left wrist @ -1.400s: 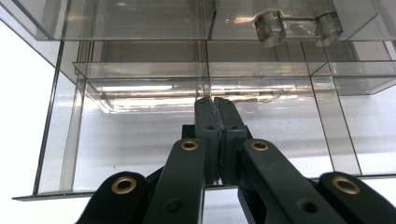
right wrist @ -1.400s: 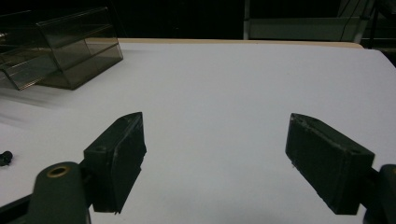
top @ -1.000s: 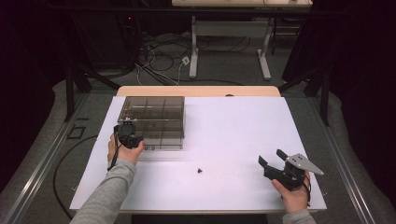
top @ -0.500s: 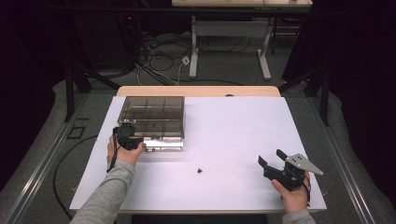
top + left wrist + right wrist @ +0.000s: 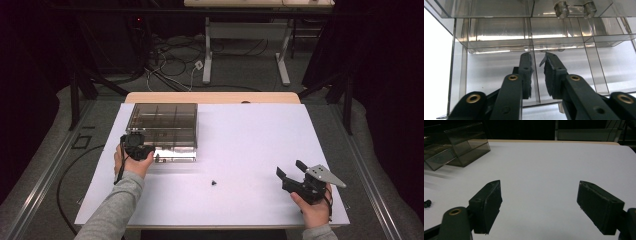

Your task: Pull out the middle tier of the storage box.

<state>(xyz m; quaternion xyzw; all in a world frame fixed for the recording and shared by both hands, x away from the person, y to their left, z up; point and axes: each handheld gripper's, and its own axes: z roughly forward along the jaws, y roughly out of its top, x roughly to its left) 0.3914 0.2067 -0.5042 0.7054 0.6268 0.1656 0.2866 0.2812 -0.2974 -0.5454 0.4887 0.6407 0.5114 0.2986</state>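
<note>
The box is see-through and smoky, with little rooms inside. It sits on the left side of the white tabletop, toward the back. Its drawer at the front looks pulled out a bit toward the person.

The left claw is right at the front of the box. In the left claw view, its two jaws stand close together with a thin wall of the drawer between them. There is a small gap left, so I cannot tell if the left claw is pinching the wall or just sitting around it.

A tiny black bit lies alone on the tabletop, between the two claws and away from the box. It looks like a small screw, but it is too little to be sure.

The right claw is far off at the right, near the front edge. Its jaws are wide apart and hold nothing.

I think the job is only partly done. The drawer seems to be out, and the bit is not in the box yet. Next, the right claw may need to pick it up.
</note>
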